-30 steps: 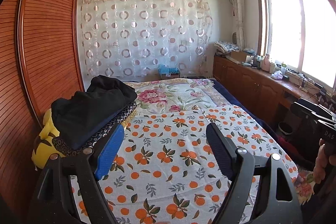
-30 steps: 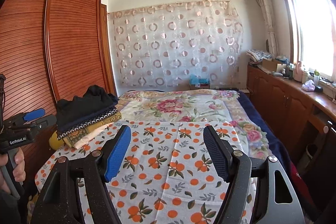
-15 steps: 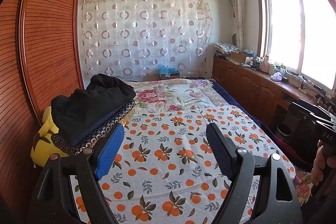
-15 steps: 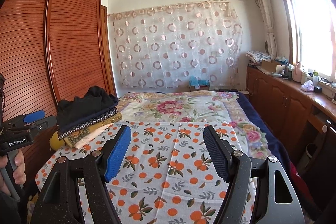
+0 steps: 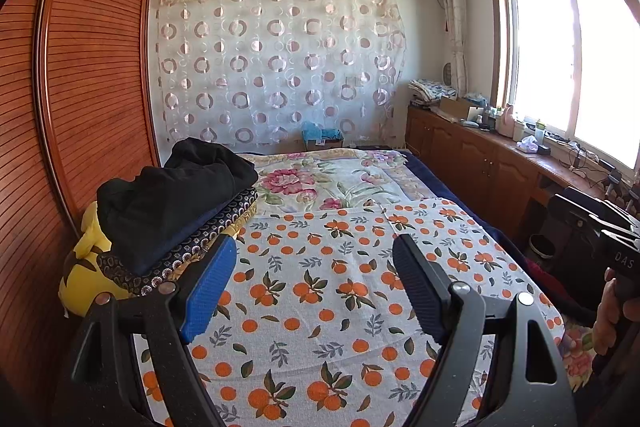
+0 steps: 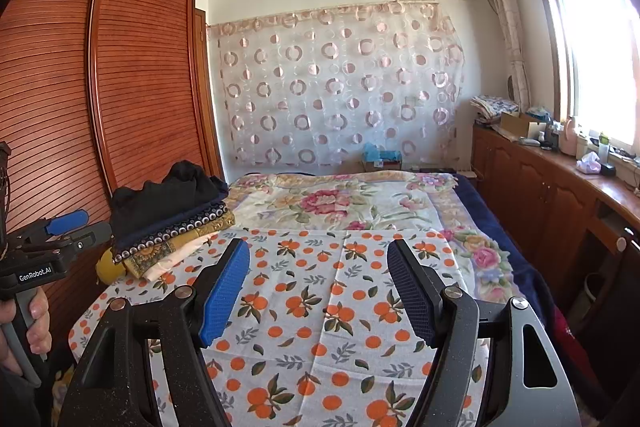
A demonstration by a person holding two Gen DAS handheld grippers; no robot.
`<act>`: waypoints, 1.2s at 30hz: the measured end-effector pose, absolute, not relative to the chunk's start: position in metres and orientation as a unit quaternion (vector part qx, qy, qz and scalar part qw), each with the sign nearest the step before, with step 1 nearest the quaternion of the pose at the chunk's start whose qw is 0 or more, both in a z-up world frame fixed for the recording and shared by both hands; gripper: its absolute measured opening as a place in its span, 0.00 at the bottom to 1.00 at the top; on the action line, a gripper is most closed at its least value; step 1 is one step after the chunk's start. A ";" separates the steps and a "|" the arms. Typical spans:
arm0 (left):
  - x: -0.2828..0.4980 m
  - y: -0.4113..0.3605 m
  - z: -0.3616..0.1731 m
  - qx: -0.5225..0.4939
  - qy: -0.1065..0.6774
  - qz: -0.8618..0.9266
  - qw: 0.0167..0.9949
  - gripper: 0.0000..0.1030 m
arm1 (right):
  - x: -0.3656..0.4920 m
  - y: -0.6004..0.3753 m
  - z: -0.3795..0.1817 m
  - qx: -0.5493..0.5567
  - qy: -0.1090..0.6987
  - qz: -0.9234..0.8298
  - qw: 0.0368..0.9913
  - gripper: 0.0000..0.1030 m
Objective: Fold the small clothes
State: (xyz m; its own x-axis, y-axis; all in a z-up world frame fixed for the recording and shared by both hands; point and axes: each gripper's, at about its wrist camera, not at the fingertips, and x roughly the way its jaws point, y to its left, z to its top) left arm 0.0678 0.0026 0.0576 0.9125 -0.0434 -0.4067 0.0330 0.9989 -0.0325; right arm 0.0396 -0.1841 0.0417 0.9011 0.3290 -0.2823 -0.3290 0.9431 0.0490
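Both hand-held grippers, left (image 5: 312,283) and right (image 6: 318,287), hang wide open and empty above the orange-print sheet (image 5: 340,291) on the bed. The clothes pile (image 5: 168,211) sits at its left edge; a careless grab could topple it.

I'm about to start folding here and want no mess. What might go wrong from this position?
1. The pile of folded clothes sits close beside the left gripper, whose jaws are open and empty; a sideways swing might topple it.
2. The orange-print cloth lies loose over the floral bedspread; pinching it may catch the layer beneath.
3. The right gripper, also open, is near the other; both could collide over the cloth.
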 end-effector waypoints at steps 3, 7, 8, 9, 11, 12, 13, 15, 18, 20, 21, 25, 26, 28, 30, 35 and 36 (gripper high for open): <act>0.069 0.003 0.058 -0.012 0.208 -0.019 0.978 0.79 | 0.041 -0.186 0.042 0.000 0.144 0.168 0.975 0.71; 0.068 0.003 0.058 -0.013 0.208 -0.019 0.978 0.79 | 0.044 -0.191 0.043 0.000 0.144 0.170 0.975 0.71; 0.068 0.003 0.058 -0.013 0.208 -0.019 0.978 0.79 | 0.044 -0.193 0.042 0.000 0.143 0.171 0.975 0.71; 0.068 0.002 0.058 -0.012 0.207 -0.019 0.978 0.79 | 0.044 -0.193 0.041 0.000 0.143 0.172 0.975 0.71; 0.068 0.003 0.058 -0.012 0.207 -0.019 0.978 0.79 | 0.045 -0.194 0.042 0.000 0.143 0.172 0.975 0.71; 0.068 0.003 0.058 -0.012 0.208 -0.019 0.978 0.79 | 0.044 -0.193 0.041 0.000 0.143 0.172 0.975 0.71; 0.068 0.003 0.058 -0.012 0.208 -0.019 0.978 0.79 | 0.045 -0.194 0.042 -0.001 0.143 0.172 0.975 0.71; 0.068 0.002 0.058 -0.012 0.207 -0.019 0.978 0.79 | 0.044 -0.193 0.041 -0.001 0.143 0.172 0.975 0.71; 0.068 0.001 0.057 -0.012 0.207 -0.019 0.978 0.79 | 0.045 -0.194 0.041 -0.001 0.143 0.172 0.975 0.71; 0.068 0.002 0.057 -0.012 0.207 -0.018 0.978 0.79 | 0.045 -0.195 0.040 -0.001 0.142 0.173 0.975 0.71; 0.068 0.002 0.057 -0.012 0.207 -0.019 0.978 0.79 | 0.045 -0.194 0.040 -0.002 0.142 0.174 0.975 0.71; 0.068 0.002 0.058 -0.012 0.207 -0.019 0.978 0.79 | 0.045 -0.195 0.039 -0.002 0.141 0.175 0.974 0.71; 0.068 0.002 0.057 -0.012 0.207 -0.019 0.978 0.79 | 0.046 -0.195 0.039 -0.002 0.141 0.174 0.975 0.71; 0.068 0.002 0.057 -0.012 0.207 -0.019 0.978 0.79 | 0.045 -0.195 0.039 -0.002 0.141 0.175 0.974 0.71; 0.067 0.002 0.057 -0.011 0.206 -0.019 0.978 0.79 | 0.046 -0.195 0.039 -0.002 0.141 0.174 0.975 0.71; 0.067 0.002 0.057 -0.011 0.206 -0.019 0.978 0.79 | 0.046 -0.196 0.039 -0.002 0.140 0.175 0.974 0.71; 0.067 0.002 0.057 -0.011 0.206 -0.019 0.978 0.79 | 0.046 -0.196 0.039 -0.002 0.141 0.175 0.975 0.71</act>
